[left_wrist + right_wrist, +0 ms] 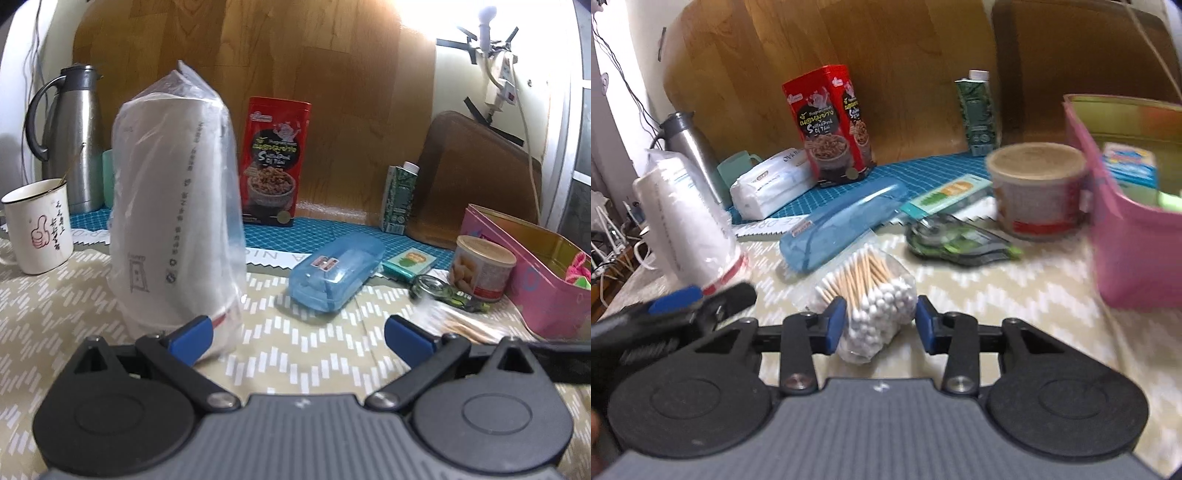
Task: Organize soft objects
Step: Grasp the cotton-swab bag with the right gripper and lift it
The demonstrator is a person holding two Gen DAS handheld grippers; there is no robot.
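A clear bag of cotton swabs (871, 295) lies on the patterned tablecloth. My right gripper (880, 325) has its blue pads on either side of the bag's near end, close to it or touching; a grip is not clear. The swabs show blurred at the right of the left wrist view (461, 325). My left gripper (297, 338) is open and empty; its left pad (192, 338) is in front of a plastic-wrapped stack of white paper cups (173, 206). A pink tin box (1134, 229) stands at the right with items inside. A white tissue pack (768, 184) lies at the back left.
On the table are a blue plastic case (334, 275), a red snack box (275, 162), a green carton (399, 199), a round can (480, 267), a tape dispenser (956, 236), a white mug (38, 227) and a steel thermos (72, 136). A wooden board stands behind.
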